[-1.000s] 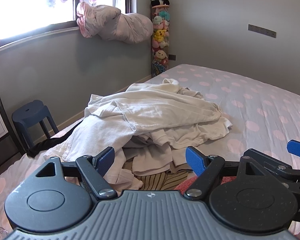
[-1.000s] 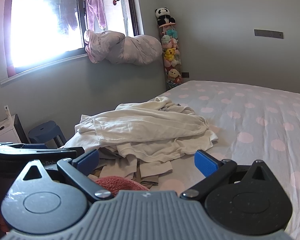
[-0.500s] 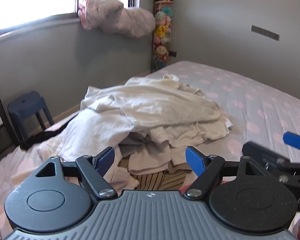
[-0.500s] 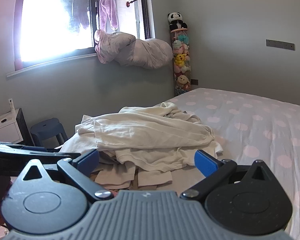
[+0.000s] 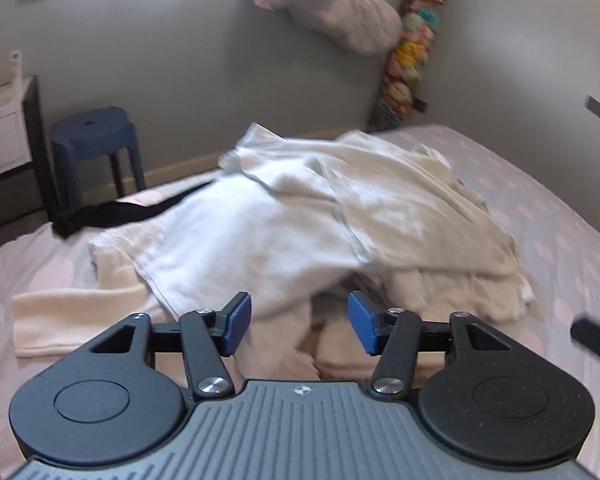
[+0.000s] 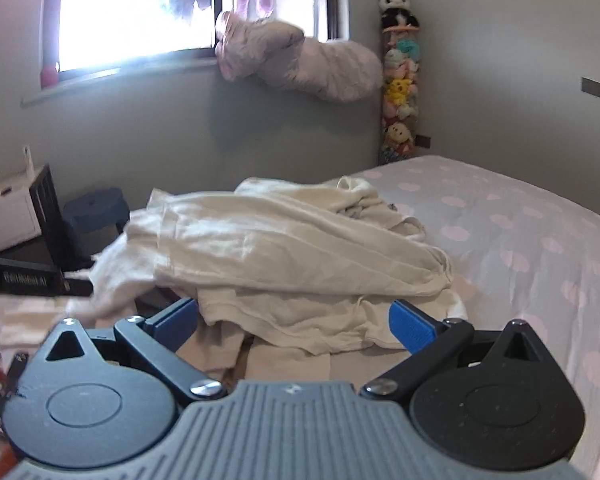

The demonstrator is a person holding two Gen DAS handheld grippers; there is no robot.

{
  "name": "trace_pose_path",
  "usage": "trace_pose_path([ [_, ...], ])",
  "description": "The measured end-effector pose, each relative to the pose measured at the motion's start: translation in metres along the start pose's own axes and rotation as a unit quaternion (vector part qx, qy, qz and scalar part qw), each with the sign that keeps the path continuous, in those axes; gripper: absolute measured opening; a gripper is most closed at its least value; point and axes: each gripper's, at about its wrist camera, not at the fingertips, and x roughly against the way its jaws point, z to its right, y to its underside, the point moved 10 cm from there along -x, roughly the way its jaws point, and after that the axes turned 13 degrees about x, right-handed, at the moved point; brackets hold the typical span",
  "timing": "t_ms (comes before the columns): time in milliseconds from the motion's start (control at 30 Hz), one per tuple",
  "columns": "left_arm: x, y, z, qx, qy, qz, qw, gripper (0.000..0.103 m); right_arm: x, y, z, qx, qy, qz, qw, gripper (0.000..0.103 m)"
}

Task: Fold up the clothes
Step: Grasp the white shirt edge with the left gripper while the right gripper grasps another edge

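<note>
The clothes lie in a rumpled cream heap on the bed, none seen folded flat or stacked; so, judging by this, the folding is all left; left gripper and right gripper both gape wide, empty, near the heap's edge

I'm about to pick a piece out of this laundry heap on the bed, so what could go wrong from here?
The white garments lie tangled and overlapping, so the open left gripper may pinch two layers and drag the heap. A black garment trails toward the bed's edge and could slide off if the heap shifts. The open right gripper works close by, so the two could bump.
</note>
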Motion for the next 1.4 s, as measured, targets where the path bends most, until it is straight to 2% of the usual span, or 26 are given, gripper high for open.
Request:
trace_pose_path([
  [100, -0.015, -0.009, 0.002, -0.008, 0.004, -0.005, 0.9999, 0.066, -0.025, 0.009, 0.01, 0.033, 0.017, -0.016, 0.999, 0.102],
  [200, -0.032, -0.012, 0.014, -0.072, 0.005, -0.012, 0.9973, 0.067, -0.047, 0.017, 0.023, 0.067, 0.044, -0.029, 0.996, 0.102],
  [300, -0.047, -0.015, 0.027, -0.145, -0.027, 0.007, 0.989, 0.07, -0.071, 0.025, 0.044, 0.056, 0.043, -0.032, 0.997, 0.102],
  [400, -0.06, -0.018, 0.043, -0.175, -0.028, 0.011, 0.984, 0.071, -0.092, 0.037, 0.069, 0.02, 0.064, -0.043, 0.997, 0.101],
  [467, -0.068, -0.019, 0.056, -0.192, -0.016, 0.006, 0.9813, 0.07, -0.107, 0.051, 0.081, -0.002, 0.06, -0.065, 0.996, 0.091],
  [500, -0.071, -0.02, 0.063, -0.2, -0.008, 0.006, 0.9797, 0.07, -0.114, 0.057, 0.084, -0.009, 0.059, -0.078, 0.995, 0.075],
  [533, -0.074, -0.018, 0.071, -0.215, -0.002, 0.005, 0.9766, 0.071, -0.121, 0.064, 0.086, -0.016, 0.055, -0.089, 0.994, 0.063],
  [567, -0.077, -0.016, 0.079, -0.231, 0.003, 0.005, 0.9728, 0.071, -0.127, 0.07, 0.088, -0.026, 0.049, -0.097, 0.994, 0.06],
  [667, -0.086, -0.01, 0.104, -0.28, 0.017, 0.002, 0.9597, 0.071, -0.144, 0.084, 0.085, -0.042, 0.037, -0.108, 0.993, 0.059],
  [833, -0.11, 0.012, 0.13, -0.362, 0.014, -0.009, 0.9321, 0.071, -0.165, 0.093, 0.076, 0.011, 0.045, -0.114, 0.992, 0.06],
  [967, -0.12, 0.018, 0.133, -0.389, 0.002, -0.011, 0.9213, 0.071, -0.178, 0.092, 0.075, 0.082, 0.065, -0.114, 0.988, 0.059],
  [1000, -0.121, 0.019, 0.133, -0.394, 0.0, -0.009, 0.9191, 0.071, -0.181, 0.091, 0.075, 0.091, 0.062, -0.115, 0.987, 0.052],
  [1033, -0.121, 0.019, 0.133, -0.399, -0.002, -0.008, 0.917, 0.068, -0.182, 0.09, 0.076, 0.09, 0.056, -0.114, 0.988, 0.035],
  [1067, -0.122, 0.019, 0.134, -0.404, -0.004, -0.006, 0.9147, 0.066, -0.183, 0.087, 0.078, 0.083, 0.048, -0.113, 0.989, 0.024],
  [1100, -0.123, 0.02, 0.134, -0.409, -0.006, -0.004, 0.9125, 0.059, -0.182, 0.084, 0.079, 0.072, 0.042, -0.109, 0.991, 0.008],
  [1133, -0.123, 0.019, 0.134, -0.408, -0.004, -0.005, 0.913, 0.05, -0.179, 0.079, 0.083, 0.066, 0.048, -0.1, 0.992, 0.005],
  [1167, -0.122, 0.016, 0.136, -0.405, -0.001, -0.007, 0.9143, 0.045, -0.175, 0.073, 0.087, 0.06, 0.056, -0.09, 0.993, 0.005],
  [1233, -0.12, 0.013, 0.139, -0.396, 0.006, -0.015, 0.9181, 0.027, -0.165, 0.061, 0.095, 0.052, 0.077, -0.068, 0.993, 0.004],
  [1267, -0.119, 0.012, 0.14, -0.391, 0.008, -0.018, 0.9202, 0.024, -0.158, 0.055, 0.101, 0.049, 0.091, -0.058, 0.993, 0.004],
  [1333, -0.115, 0.008, 0.144, -0.381, 0.01, -0.017, 0.9242, 0.011, -0.139, 0.045, 0.115, 0.037, 0.119, -0.04, 0.991, 0.004],
  [1400, -0.104, 0.002, 0.15, -0.369, 0.017, -0.01, 0.9293, 0.008, -0.116, 0.037, 0.129, 0.023, 0.141, -0.024, 0.989, 0.004],
])
